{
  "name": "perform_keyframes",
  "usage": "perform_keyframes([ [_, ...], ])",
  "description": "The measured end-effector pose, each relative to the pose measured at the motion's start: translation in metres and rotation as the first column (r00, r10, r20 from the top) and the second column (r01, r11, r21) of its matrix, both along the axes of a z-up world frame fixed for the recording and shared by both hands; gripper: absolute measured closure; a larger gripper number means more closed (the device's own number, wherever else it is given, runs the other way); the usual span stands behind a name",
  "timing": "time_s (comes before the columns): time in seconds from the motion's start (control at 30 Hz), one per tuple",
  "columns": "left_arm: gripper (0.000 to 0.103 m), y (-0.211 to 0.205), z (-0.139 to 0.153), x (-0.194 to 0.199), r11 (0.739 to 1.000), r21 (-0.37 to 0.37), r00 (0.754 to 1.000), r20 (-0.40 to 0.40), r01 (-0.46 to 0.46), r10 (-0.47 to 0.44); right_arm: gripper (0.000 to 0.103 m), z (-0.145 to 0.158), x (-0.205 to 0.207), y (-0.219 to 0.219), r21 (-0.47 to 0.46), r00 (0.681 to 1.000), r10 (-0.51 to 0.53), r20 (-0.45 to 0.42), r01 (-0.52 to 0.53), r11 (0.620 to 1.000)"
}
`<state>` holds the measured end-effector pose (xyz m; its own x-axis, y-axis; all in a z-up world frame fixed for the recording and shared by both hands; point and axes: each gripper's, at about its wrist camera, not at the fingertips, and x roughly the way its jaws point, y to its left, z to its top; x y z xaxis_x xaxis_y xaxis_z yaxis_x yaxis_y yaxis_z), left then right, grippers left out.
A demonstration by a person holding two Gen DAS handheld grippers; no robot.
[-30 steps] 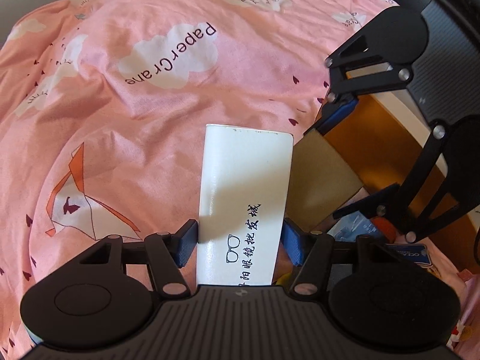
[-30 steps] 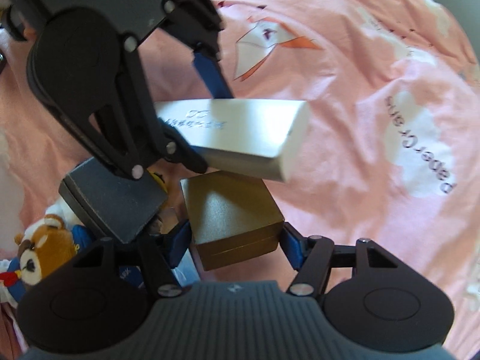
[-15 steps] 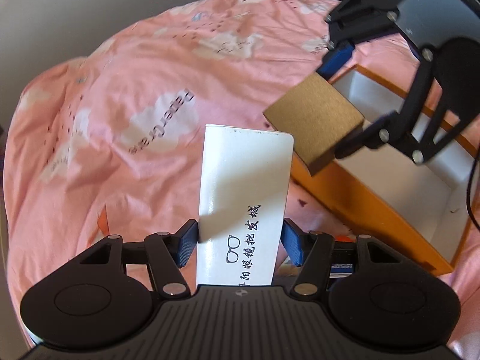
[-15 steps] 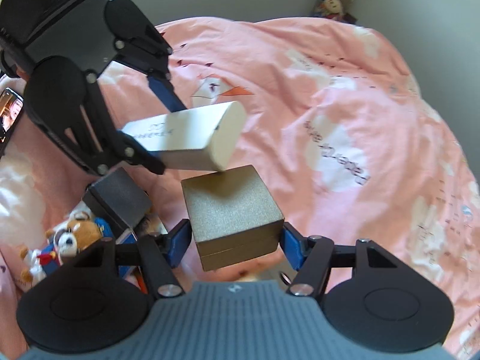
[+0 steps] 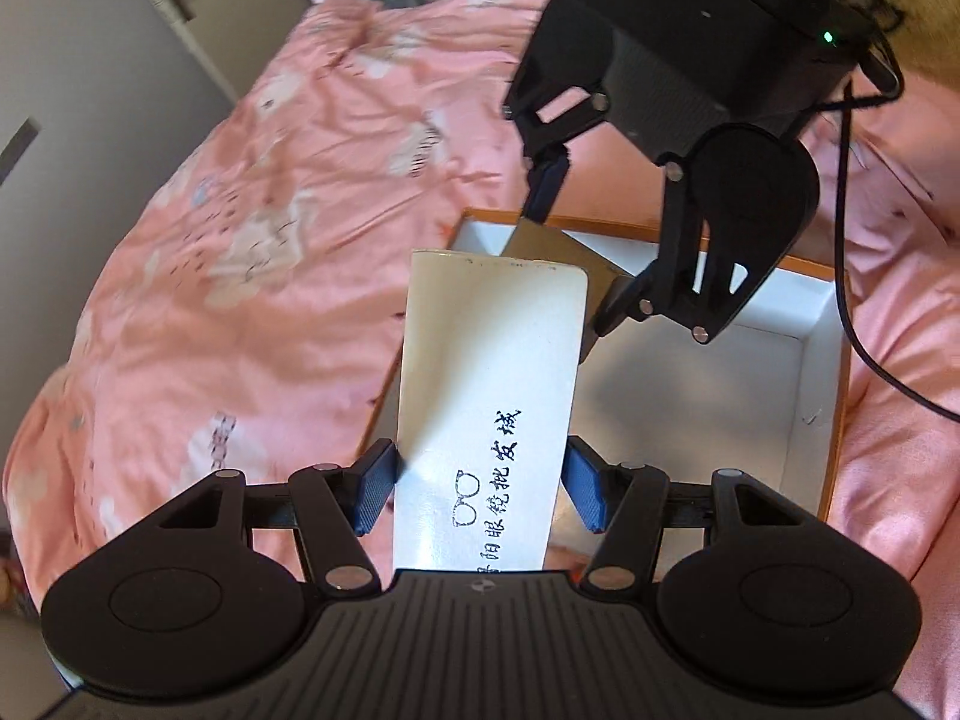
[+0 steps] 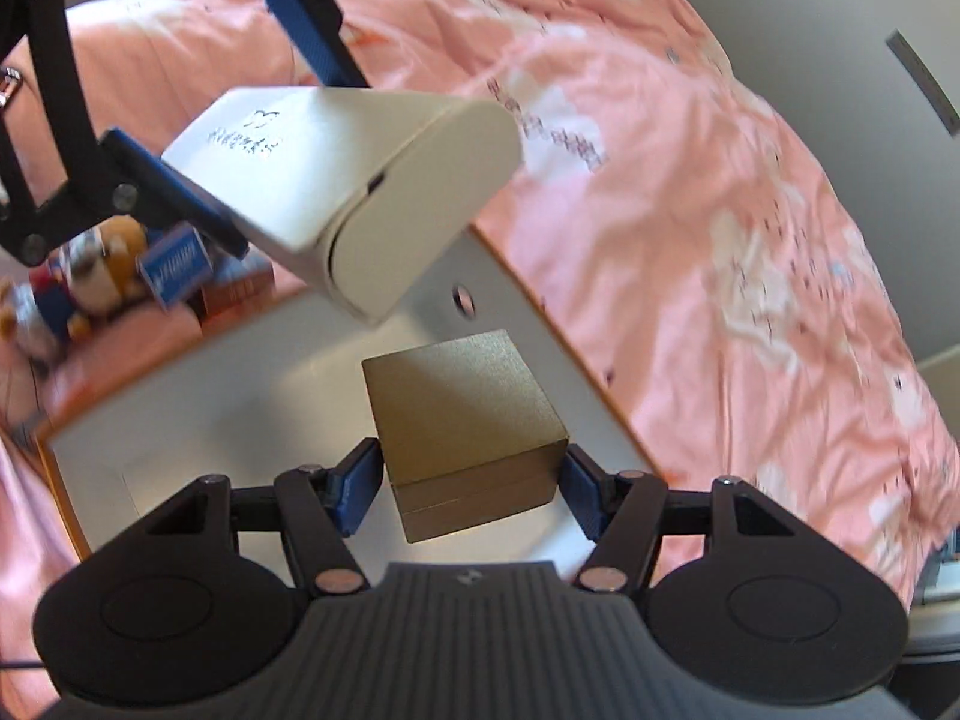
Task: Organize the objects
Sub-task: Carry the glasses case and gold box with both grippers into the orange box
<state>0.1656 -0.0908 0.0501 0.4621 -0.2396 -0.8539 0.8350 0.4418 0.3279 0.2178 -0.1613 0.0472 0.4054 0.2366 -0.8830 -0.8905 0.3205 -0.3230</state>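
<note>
Left tongs (image 5: 480, 483) clamping white case (image 5: 489, 396) with glasses logo, right tongs (image 6: 471, 483) gripping gold box (image 6: 465, 420)

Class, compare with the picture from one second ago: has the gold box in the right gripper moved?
Yes. The gold box, clamped in the right gripper, was over the pink bedspread beside a dark box; now it hangs over the white inside of the orange-rimmed storage box.

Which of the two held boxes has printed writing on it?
The white glasses case in the left gripper; the gold box in the right gripper is plain.
</note>
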Motion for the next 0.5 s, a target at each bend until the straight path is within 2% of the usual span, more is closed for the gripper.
perform_keyframes([
  [0.13,0.034,-0.028,-0.027,0.007,0.995,0.049,0.996,-0.030,0.082,-0.081,0.038,-0.011,0.001,-0.023,-0.010,1.000,-0.019,-0.016,0.019,1.000],
  [0.33,0.034,-0.047,-0.068,0.029,0.985,0.121,0.991,-0.074,0.124,-0.116,0.038,-0.031,0.011,-0.038,-0.029,0.998,-0.039,-0.042,0.037,0.999],
  [0.5,0.034,-0.062,-0.094,0.048,0.977,0.156,0.986,-0.093,0.149,-0.135,0.037,-0.046,0.015,-0.033,-0.080,0.999,0.031,-0.034,-0.034,0.996],
])
